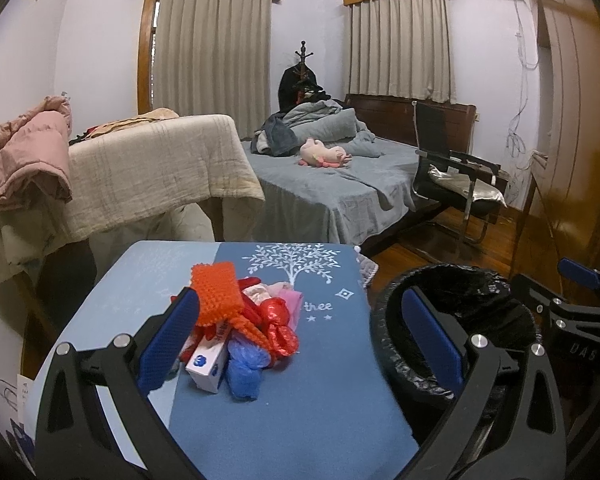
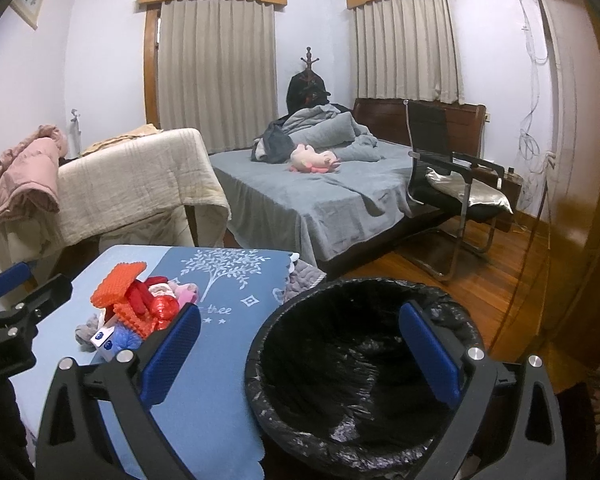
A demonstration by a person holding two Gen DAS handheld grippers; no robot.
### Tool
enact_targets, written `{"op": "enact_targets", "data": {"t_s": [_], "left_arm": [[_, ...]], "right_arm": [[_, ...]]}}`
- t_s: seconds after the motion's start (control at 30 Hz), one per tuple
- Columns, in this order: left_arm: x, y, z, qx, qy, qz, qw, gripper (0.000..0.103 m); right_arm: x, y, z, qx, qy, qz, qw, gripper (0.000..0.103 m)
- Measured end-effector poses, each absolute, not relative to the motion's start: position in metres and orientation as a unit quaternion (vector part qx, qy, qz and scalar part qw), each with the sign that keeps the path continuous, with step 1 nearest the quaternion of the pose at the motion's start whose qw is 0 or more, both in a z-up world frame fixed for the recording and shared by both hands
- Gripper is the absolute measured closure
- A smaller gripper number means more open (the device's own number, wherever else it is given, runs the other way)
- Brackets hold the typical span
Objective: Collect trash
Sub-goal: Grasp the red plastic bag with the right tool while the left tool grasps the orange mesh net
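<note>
The left gripper (image 1: 300,340) hangs nearest the lens, its jaws wide apart and holding nothing, just above the blue tabletop (image 1: 300,420). The right gripper (image 2: 300,354) is equally wide and empty, over the black-lined bin (image 2: 352,400) beside the tabletop. The trash pile (image 1: 244,336) sits on the tabletop near the left gripper's left finger: an orange mesh piece (image 1: 216,292), a small white box (image 1: 206,368), red and blue bags. The pieces are loose and tangled, so 1 pinch could likely drag neighbours off the edge, or a slack bag could slip out before reaching the bin.
</note>
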State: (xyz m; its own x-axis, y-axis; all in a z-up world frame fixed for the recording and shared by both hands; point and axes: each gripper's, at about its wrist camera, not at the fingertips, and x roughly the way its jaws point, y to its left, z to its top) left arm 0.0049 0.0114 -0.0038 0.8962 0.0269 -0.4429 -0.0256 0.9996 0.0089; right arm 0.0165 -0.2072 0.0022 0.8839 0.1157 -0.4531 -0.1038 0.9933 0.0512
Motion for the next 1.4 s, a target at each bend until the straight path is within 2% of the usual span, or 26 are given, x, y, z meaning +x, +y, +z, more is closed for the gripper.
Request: {"op": "enact_targets", "data": {"t_s": [0.43,0.83,1.0,1.17,1.3,1.4], "left_arm": [[0.026,0.091,-0.044,0.013,0.246,0.109,0.963,0.005],[0.052,0.152,-0.079,-0.03,0.247,0.131,0.96,0.005],[0.061,0.163,-0.082,-0.024,0.242,0.142,0.96,0.005],[0.066,0.169,-0.084,-0.026,0.246,0.14,0.959,0.01],[0.067,0.173,-0.084,-0.026,0.248,0.145,0.958,0.011],[0.07,0.175,-0.083,-0.03,0.249,0.144,0.957,0.011]], "right_arm": [[0.069,-0.141,-0.035,0.004,0.248,0.124,0.961,0.007],[0.122,-0.067,-0.084,-0.007,0.28,0.182,0.943,0.028],[0.141,-0.041,-0.104,-0.014,0.297,0.206,0.932,0.037],[0.152,-0.023,-0.115,-0.026,0.31,0.227,0.923,0.044],[0.16,-0.015,-0.125,-0.03,0.325,0.246,0.913,0.054],[0.165,-0.011,-0.133,-0.028,0.34,0.256,0.904,0.059]]}}
